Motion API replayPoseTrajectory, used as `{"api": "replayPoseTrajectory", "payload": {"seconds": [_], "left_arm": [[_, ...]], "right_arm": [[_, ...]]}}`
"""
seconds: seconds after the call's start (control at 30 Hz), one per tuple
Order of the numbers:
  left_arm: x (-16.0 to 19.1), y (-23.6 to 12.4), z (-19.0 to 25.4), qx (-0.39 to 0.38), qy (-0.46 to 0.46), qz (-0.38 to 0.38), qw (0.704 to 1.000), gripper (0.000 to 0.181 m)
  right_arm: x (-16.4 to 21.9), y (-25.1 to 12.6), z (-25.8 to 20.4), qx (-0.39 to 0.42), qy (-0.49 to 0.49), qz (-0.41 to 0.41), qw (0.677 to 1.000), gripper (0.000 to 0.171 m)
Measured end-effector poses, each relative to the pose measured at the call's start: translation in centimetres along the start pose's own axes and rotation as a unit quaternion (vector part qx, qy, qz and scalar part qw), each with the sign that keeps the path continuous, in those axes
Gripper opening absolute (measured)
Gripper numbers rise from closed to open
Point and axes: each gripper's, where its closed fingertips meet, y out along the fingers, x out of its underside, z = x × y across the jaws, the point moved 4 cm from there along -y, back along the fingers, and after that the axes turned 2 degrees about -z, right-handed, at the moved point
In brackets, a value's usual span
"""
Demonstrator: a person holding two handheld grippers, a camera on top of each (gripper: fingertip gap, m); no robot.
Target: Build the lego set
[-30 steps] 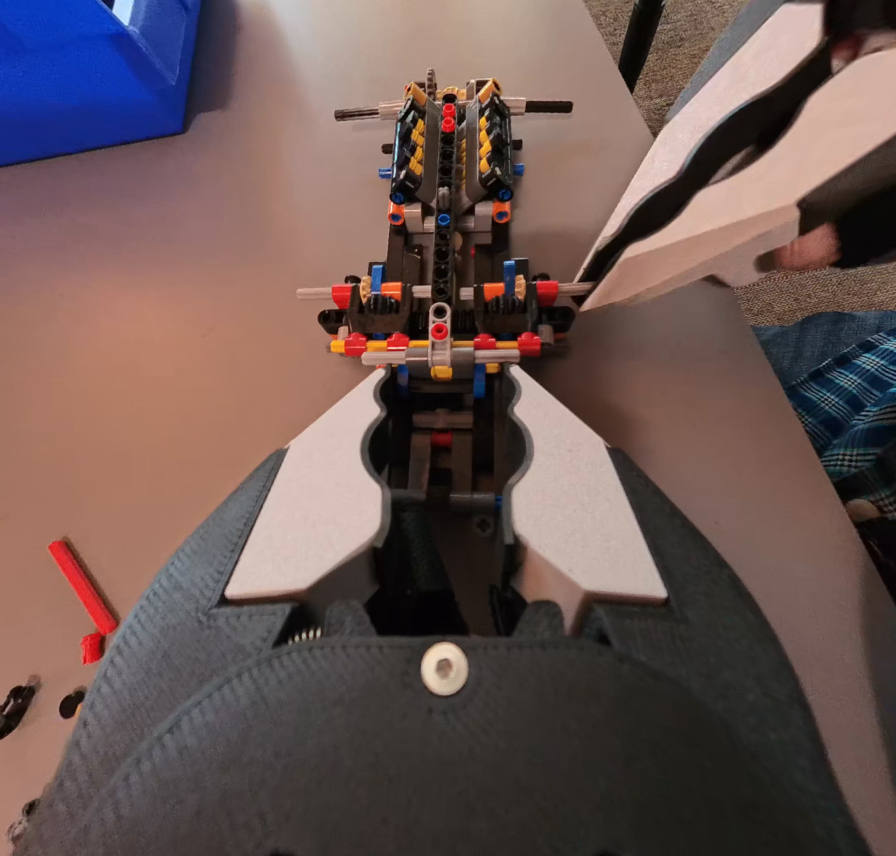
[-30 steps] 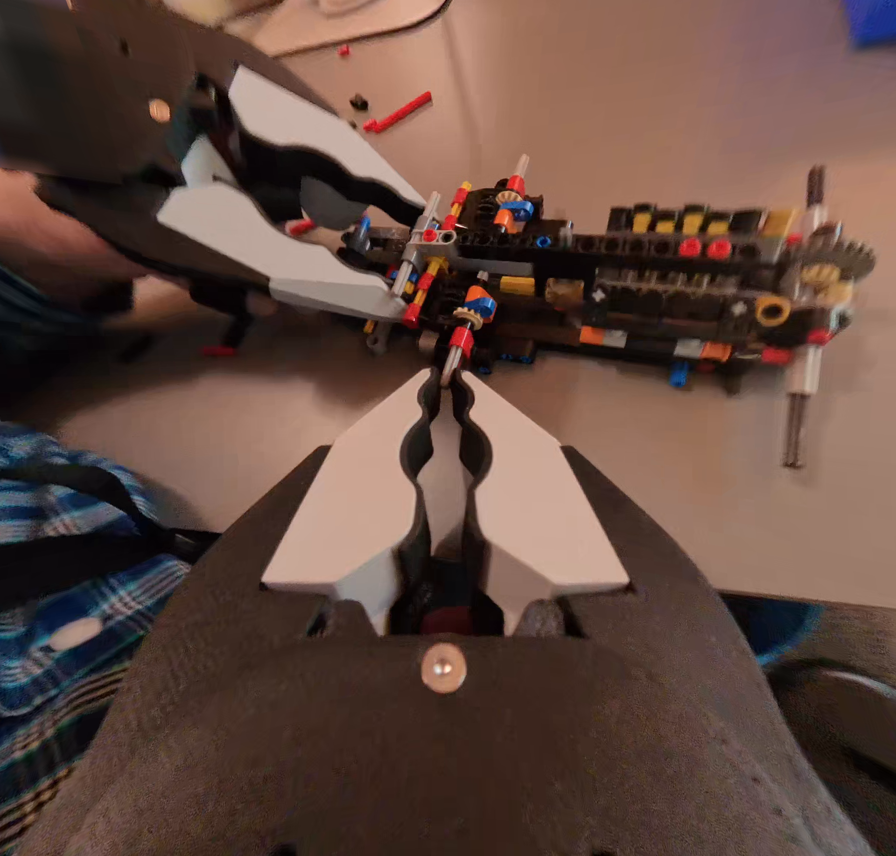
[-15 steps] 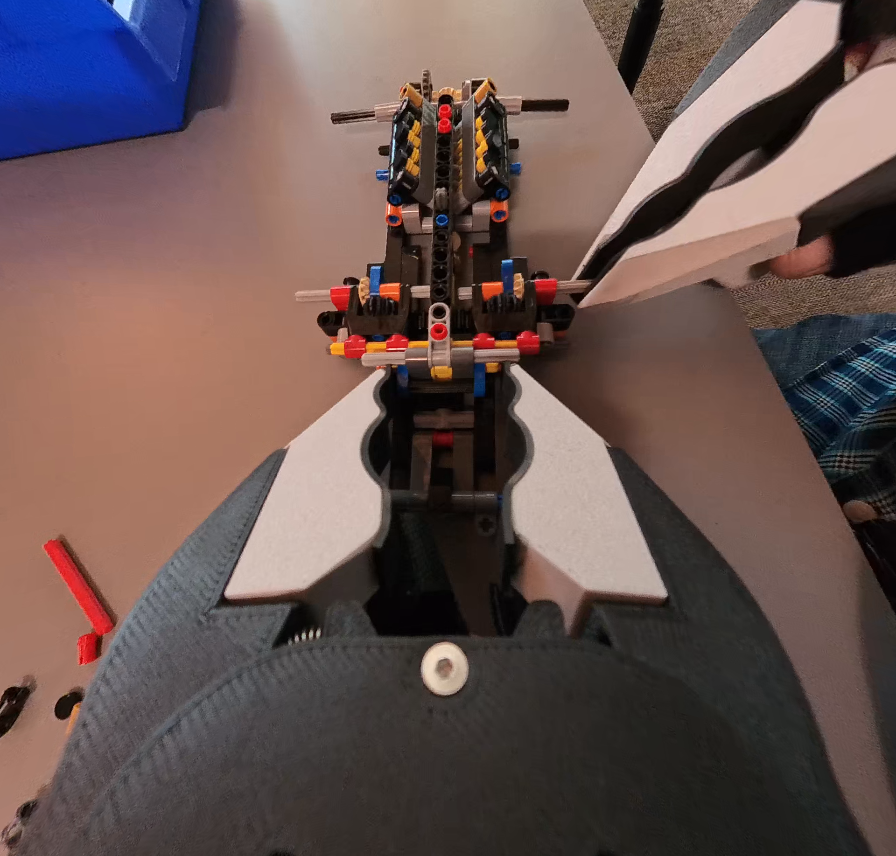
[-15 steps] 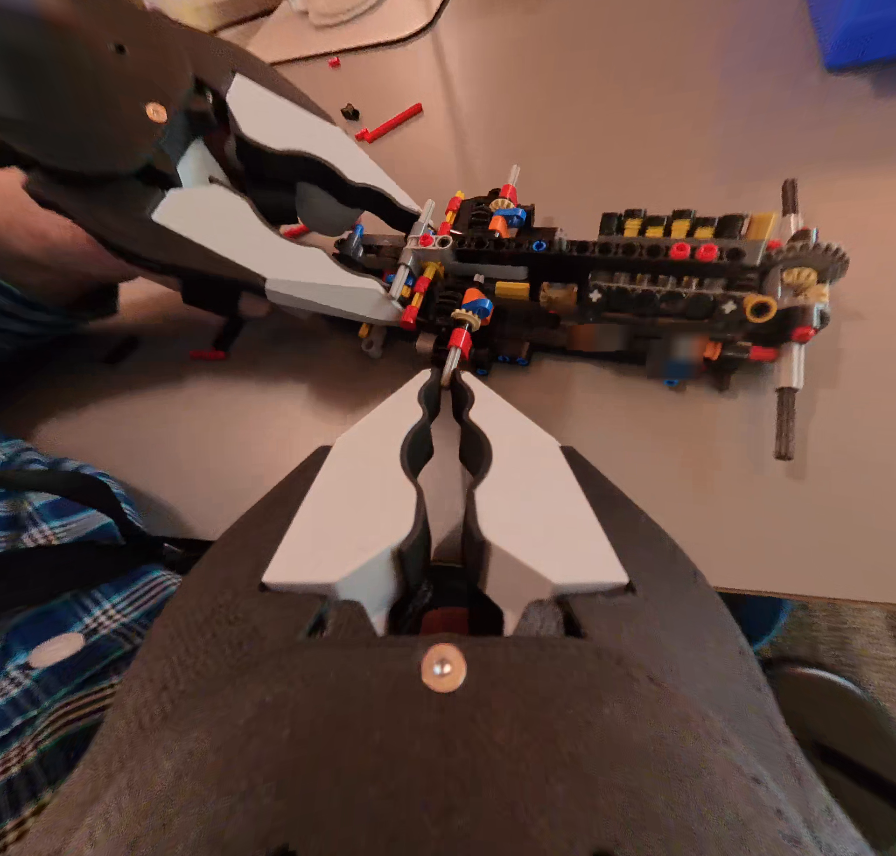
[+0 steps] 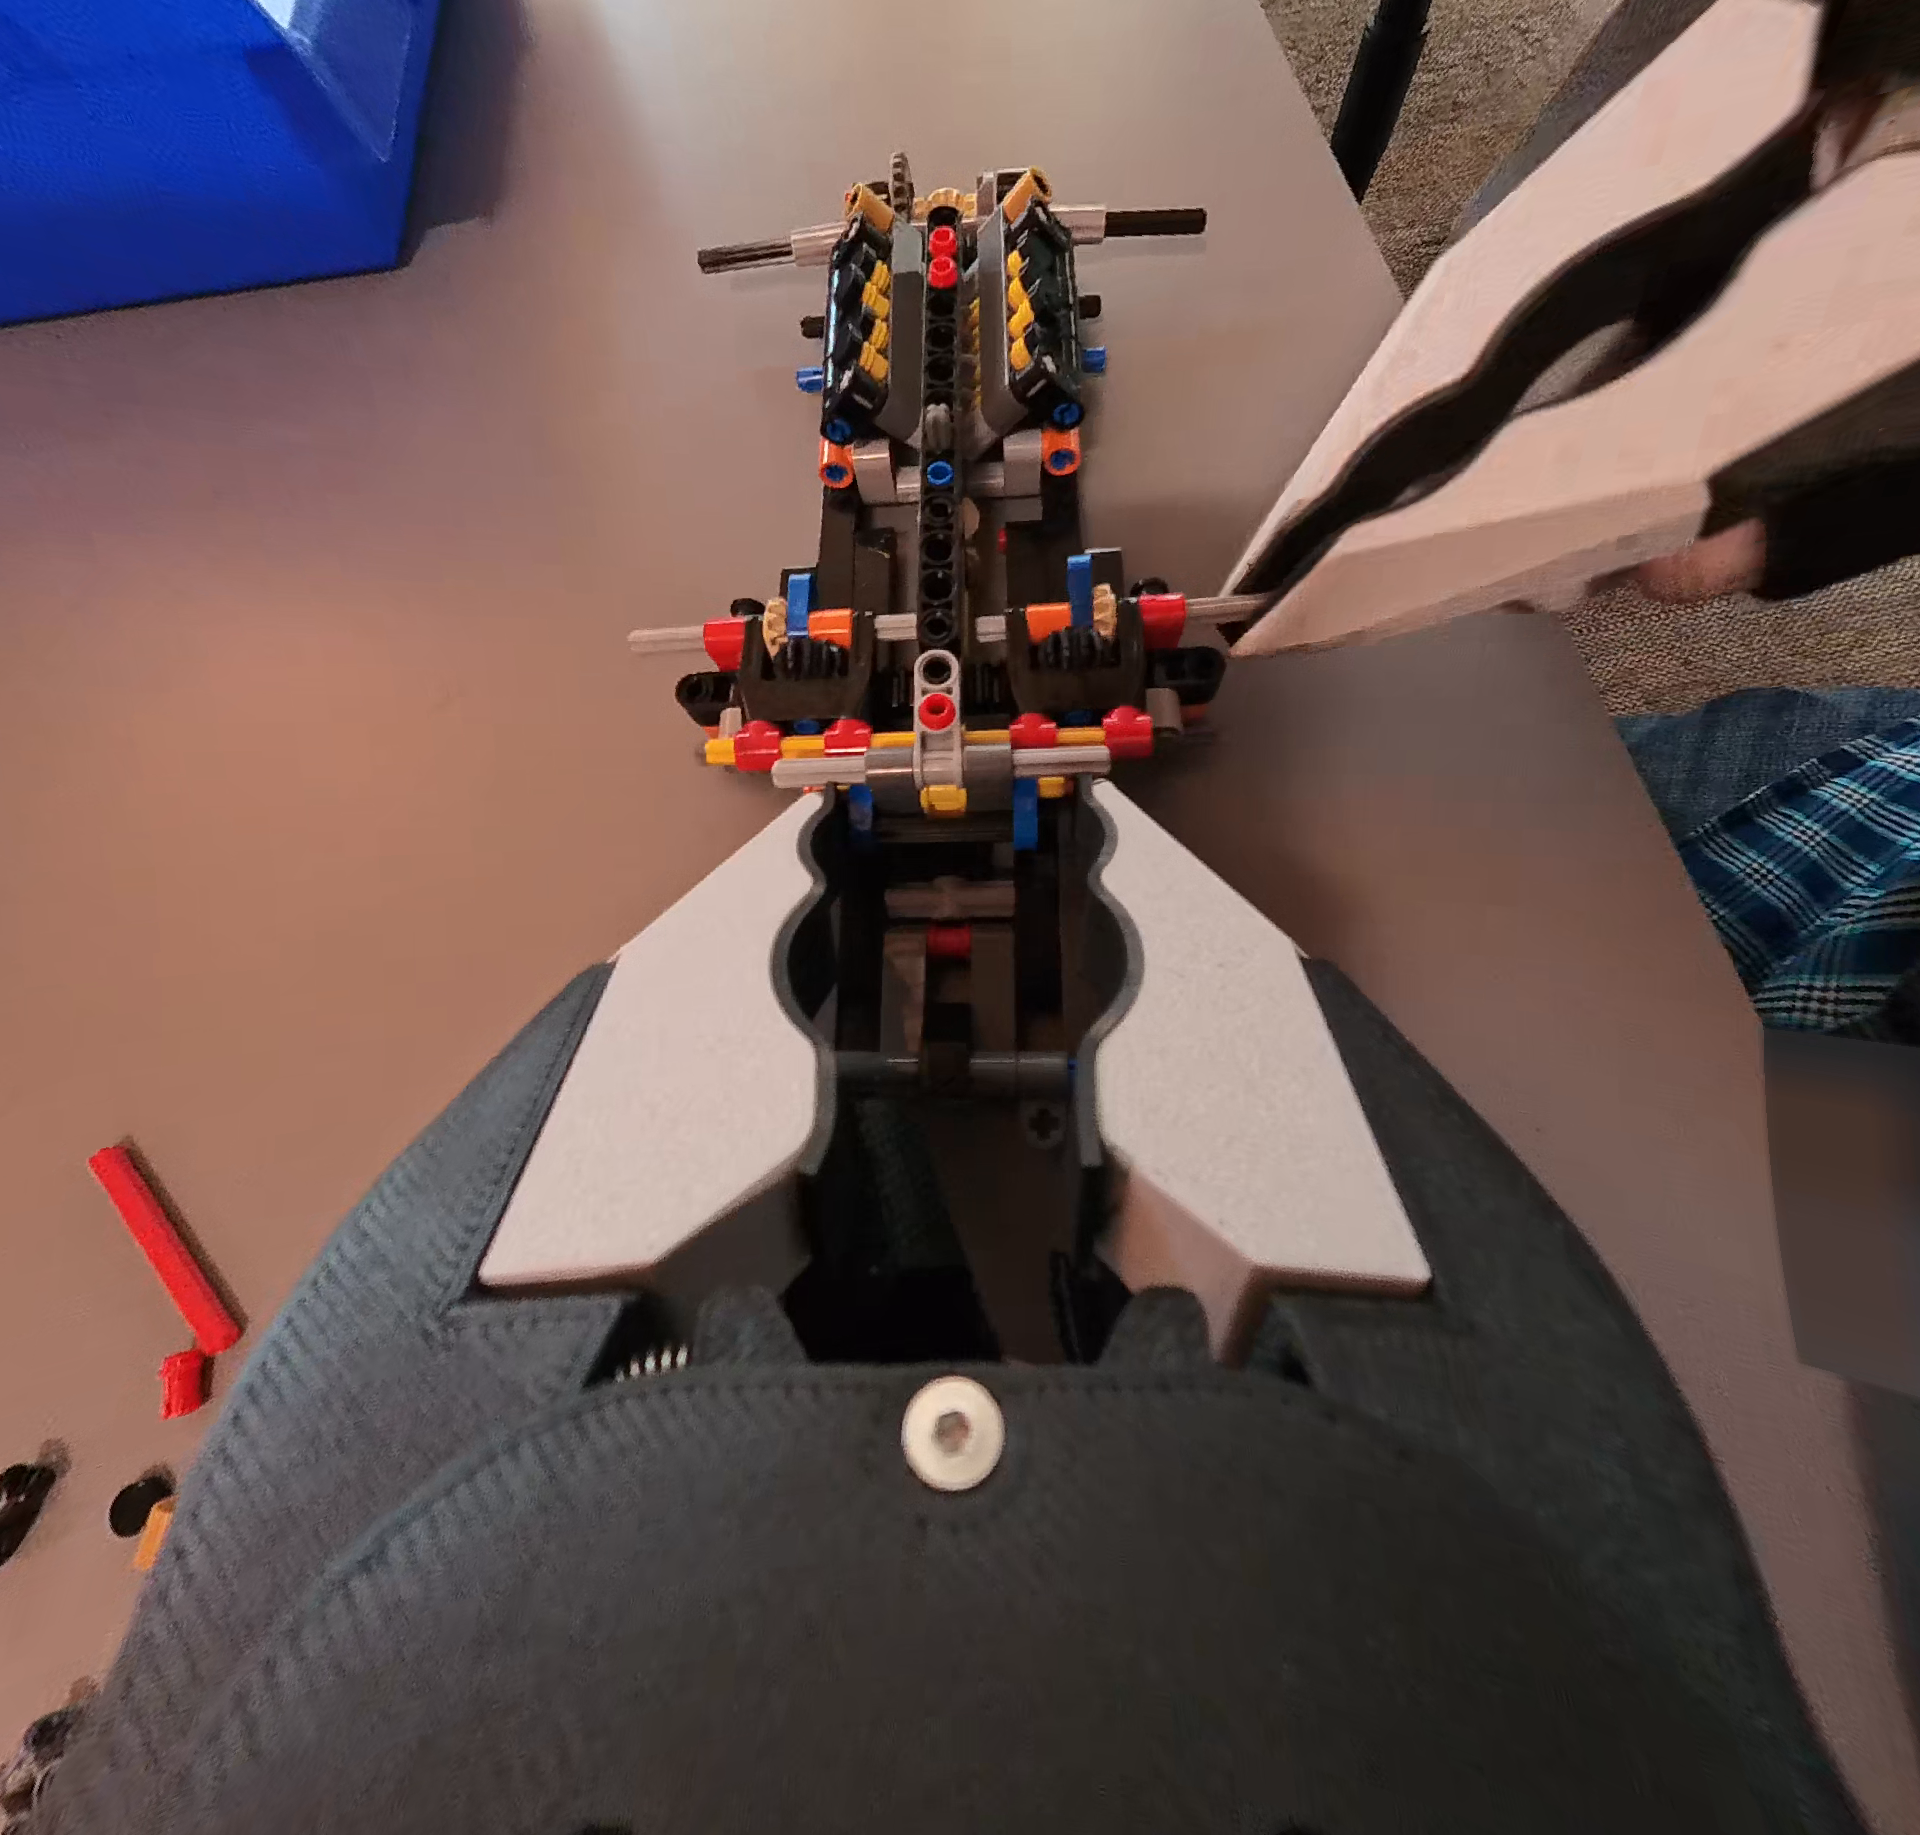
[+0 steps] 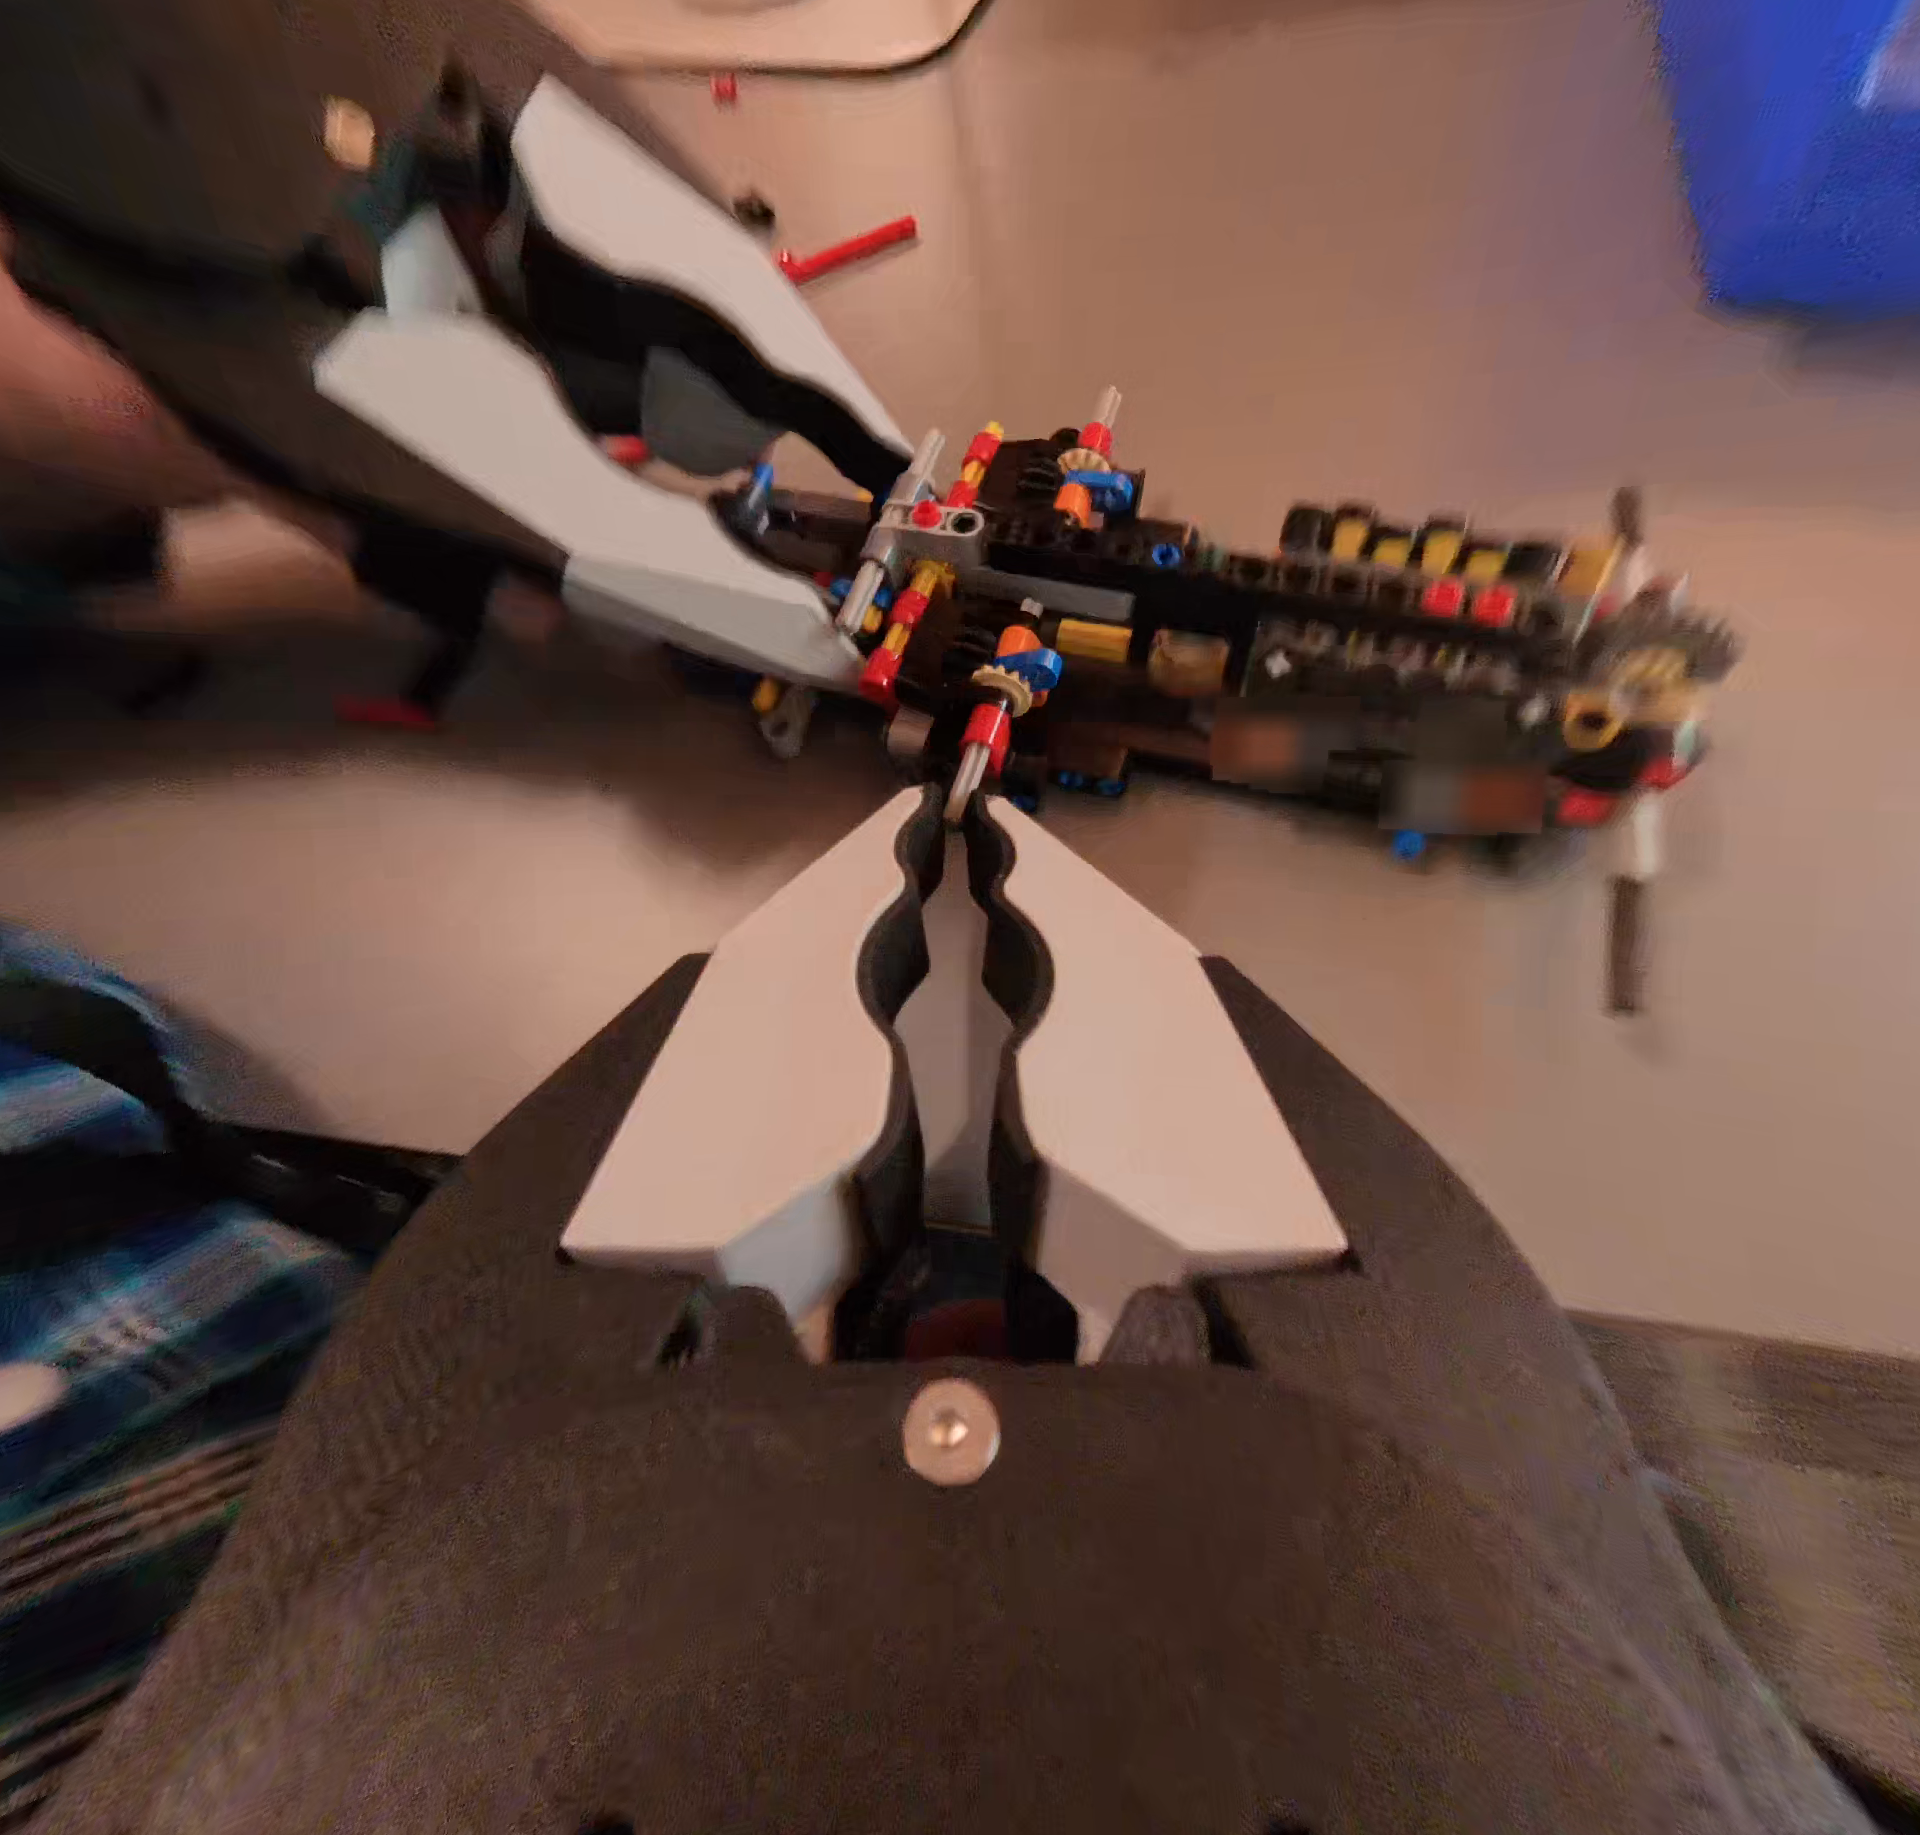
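A long black lego chassis [image 5: 940,559] with an engine block at its far end lies on the brown table [image 5: 364,694]. My left gripper [image 5: 956,798] is shut on the chassis's near end, one finger on each side of the frame. A grey cross axle [image 5: 1205,606] runs across the chassis through red bushes and tan gears. My right gripper [image 6: 951,803] is shut on that axle's end [image 6: 968,775]. In the left wrist view it comes in from the right [image 5: 1252,622]. The right wrist view is blurred and shows the left gripper [image 6: 883,559] at the chassis's [image 6: 1299,632] left end.
A blue bin [image 5: 187,102] stands at the far left and also shows in the right wrist view [image 6: 1808,102]. A loose red axle [image 5: 161,1255] and small dark pieces [image 5: 21,1494] lie left of my left gripper. The table edge and a plaid sleeve [image 5: 1818,850] are to the right.
The right wrist view has swung and blurred while the right gripper keeps its hold on the axle end. The left gripper and the chassis have barely moved.
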Motion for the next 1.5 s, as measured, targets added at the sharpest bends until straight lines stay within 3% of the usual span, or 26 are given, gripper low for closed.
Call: {"api": "replayPoseTrajectory", "payload": {"seconds": [0.1,0.23,0.33,0.43,0.6,0.9,1.07,1.5], "left_arm": [[0.0,0.0,0.0,0.000,-0.001,0.000,1.000,0.043],[0.0,0.0,-0.1,0.005,-0.007,0.001,1.000,0.043],[-0.1,-0.1,-0.2,0.005,-0.013,0.007,1.000,0.043],[-0.2,-0.3,-0.4,0.009,-0.024,0.016,1.000,0.044],[0.1,-0.5,-0.7,0.020,-0.026,0.005,0.999,0.065],[0.3,-0.6,-1.0,0.016,-0.041,-0.022,0.999,0.074],[0.5,-0.6,-1.2,0.020,-0.058,-0.038,0.997,0.091],[1.2,-0.8,-1.1,0.010,-0.110,-0.018,0.994,0.091]], "right_arm": [[0.1,0.0,0.4,-0.089,0.197,0.030,0.976,0.001],[0.0,0.0,0.4,-0.108,0.247,0.043,0.962,0.001],[0.0,0.0,0.6,-0.153,0.330,0.060,0.929,0.001],[-0.2,0.0,0.6,-0.160,0.338,0.068,0.925,0.001],[-0.8,-0.1,1.1,-0.162,0.344,0.079,0.921,0.001],[-1.2,0.0,0.9,-0.178,0.362,0.091,0.910,0.001],[-1.5,0.2,0.7,-0.193,0.376,0.101,0.901,0.001],[-1.9,0.6,0.6,-0.213,0.378,0.104,0.895,0.000]]}}
